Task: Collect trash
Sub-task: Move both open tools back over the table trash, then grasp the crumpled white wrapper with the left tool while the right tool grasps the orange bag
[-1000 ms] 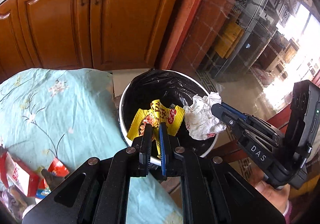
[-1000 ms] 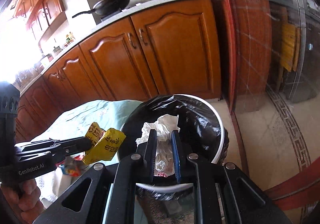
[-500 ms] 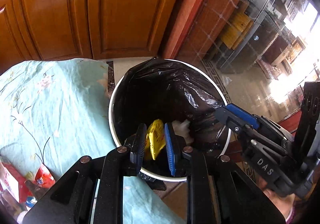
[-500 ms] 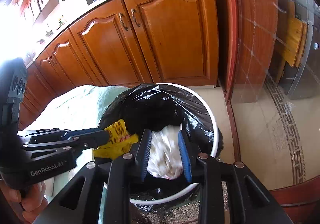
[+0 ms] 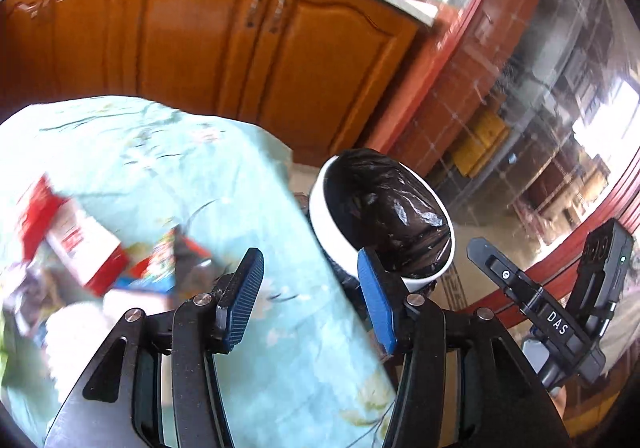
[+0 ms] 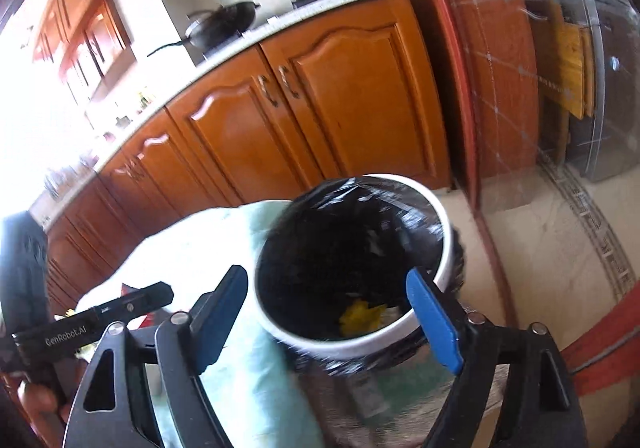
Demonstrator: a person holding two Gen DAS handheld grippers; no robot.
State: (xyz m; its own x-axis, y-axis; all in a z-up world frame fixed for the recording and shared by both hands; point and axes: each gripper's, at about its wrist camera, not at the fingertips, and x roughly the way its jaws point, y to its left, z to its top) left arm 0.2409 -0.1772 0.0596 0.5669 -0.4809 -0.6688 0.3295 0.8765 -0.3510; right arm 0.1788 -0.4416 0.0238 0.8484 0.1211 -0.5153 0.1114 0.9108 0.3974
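Both jaws stand wide and empty: the left gripper (image 5: 308,296) hangs over the table (image 5: 168,152) edge beside the bin (image 6: 352,336), the right gripper (image 6: 332,320) just above the bin's near rim. A yellow wrapper (image 6: 362,314) lies deep inside the bin. More wrappers (image 5: 80,244), thin, glossy and crinkled, lie on the table, well left of the bin. The risk, I judge: slick foil slips from the ribbed pads (image 5: 242,300), or a finger snags the soft floral cloth. The bin is round, white, with a shiny black liner.
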